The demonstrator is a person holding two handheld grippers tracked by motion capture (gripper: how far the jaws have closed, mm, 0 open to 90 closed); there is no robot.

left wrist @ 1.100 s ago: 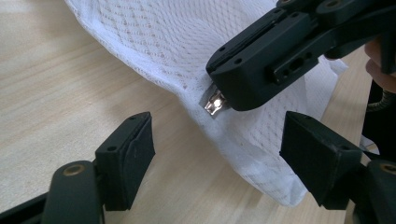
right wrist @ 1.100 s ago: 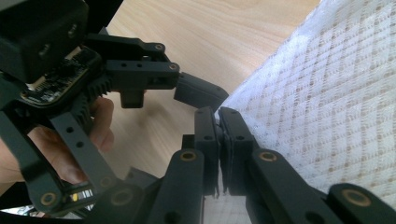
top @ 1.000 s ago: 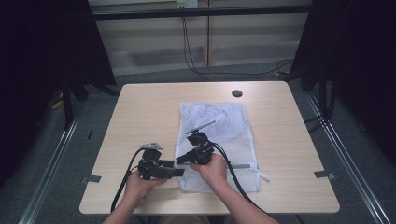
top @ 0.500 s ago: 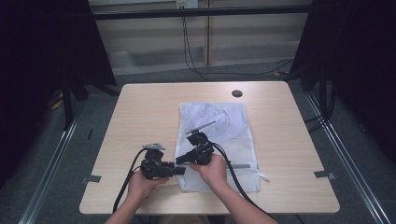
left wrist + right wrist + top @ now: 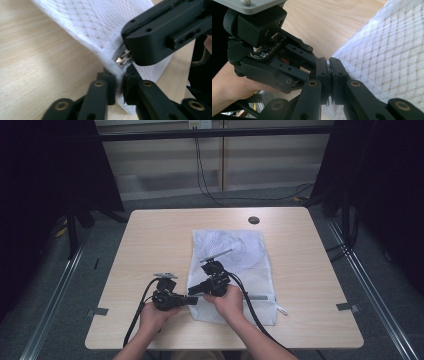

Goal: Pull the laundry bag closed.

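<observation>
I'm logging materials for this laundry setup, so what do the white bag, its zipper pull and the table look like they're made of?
The white bag looks like soft synthetic mesh: open diamond weave with the table showing through. The zipper pull seems to be shiny silvery metal, though it is small and partly hidden. The table has a pale matte wood-grain top, probably laminate rather than solid wood.
</observation>
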